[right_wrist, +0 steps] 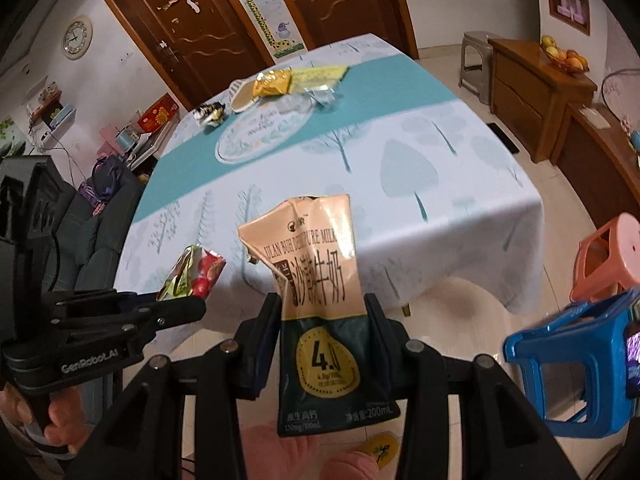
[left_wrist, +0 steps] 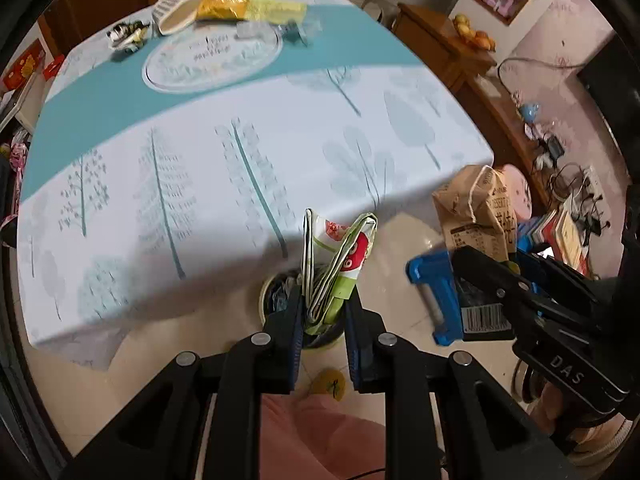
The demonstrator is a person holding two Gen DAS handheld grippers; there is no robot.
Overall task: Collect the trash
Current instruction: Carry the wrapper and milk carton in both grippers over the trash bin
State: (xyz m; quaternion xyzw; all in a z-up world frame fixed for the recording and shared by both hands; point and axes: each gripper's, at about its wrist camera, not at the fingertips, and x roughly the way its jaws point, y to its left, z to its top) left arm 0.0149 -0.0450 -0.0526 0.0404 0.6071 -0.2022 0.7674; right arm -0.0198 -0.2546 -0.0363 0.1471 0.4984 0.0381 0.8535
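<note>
Living-room table (left_wrist: 200, 184) with a tree-print cloth fills the view, more wrappers (left_wrist: 232, 8) up at 12 o'clock. Left gripper (left_wrist: 322, 312) pinches a folded wrapper (left_wrist: 340, 256) right over a small bin (left_wrist: 276, 292); right gripper (right_wrist: 324, 320) clamps a flattened milk carton (right_wrist: 320, 280). Looks like the drop-off step: next, line up over the bin, then let go.

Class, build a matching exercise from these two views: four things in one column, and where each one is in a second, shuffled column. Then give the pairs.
Things:
1. milk carton
2. folded wrapper
3. yellow packet
4. fruit bowl

Places:
A. on the wooden cabinet
B. in the right gripper
C. far side of the table
D. in the left gripper

Pairs: 1-B, 2-D, 3-C, 4-A
</note>
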